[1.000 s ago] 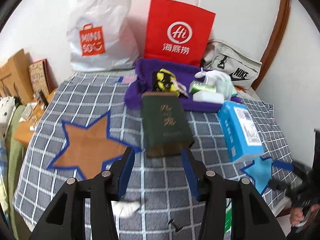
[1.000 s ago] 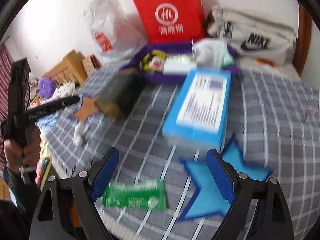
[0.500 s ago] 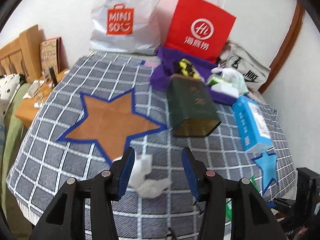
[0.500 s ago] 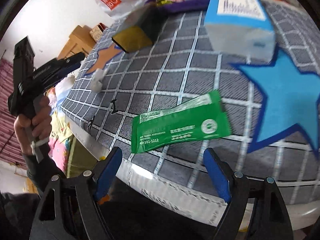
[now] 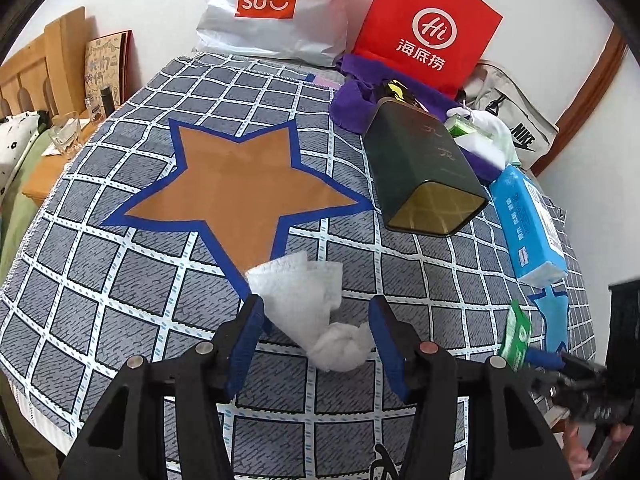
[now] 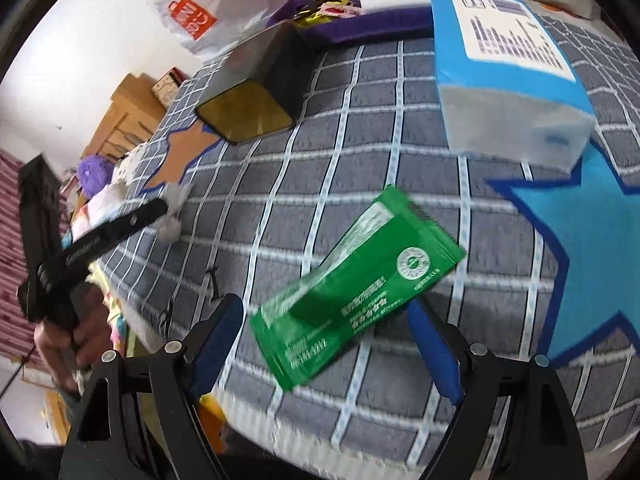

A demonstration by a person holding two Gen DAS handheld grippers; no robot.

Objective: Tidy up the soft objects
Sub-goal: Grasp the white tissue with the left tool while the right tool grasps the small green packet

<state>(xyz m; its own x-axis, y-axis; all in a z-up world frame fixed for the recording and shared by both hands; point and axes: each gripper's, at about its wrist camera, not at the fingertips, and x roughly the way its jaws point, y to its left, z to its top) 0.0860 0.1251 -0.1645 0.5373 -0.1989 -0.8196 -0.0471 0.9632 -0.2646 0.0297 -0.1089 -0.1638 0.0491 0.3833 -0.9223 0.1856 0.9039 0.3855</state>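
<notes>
Checked grey cloth (image 5: 120,280) covers the tabletop. Left claw (image 5: 316,332) wide open around a crumpled white tissue (image 5: 308,300) by the brown star (image 5: 236,192), not gripping. Right claw (image 6: 324,344) wide open around a green packet (image 6: 356,296) beside the blue star (image 6: 592,272).

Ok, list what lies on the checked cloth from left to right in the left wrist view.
Brown star patch with blue border → crumpled white tissue → dark green rectangular tin → flat green sachet → blue tissue pack.
</notes>
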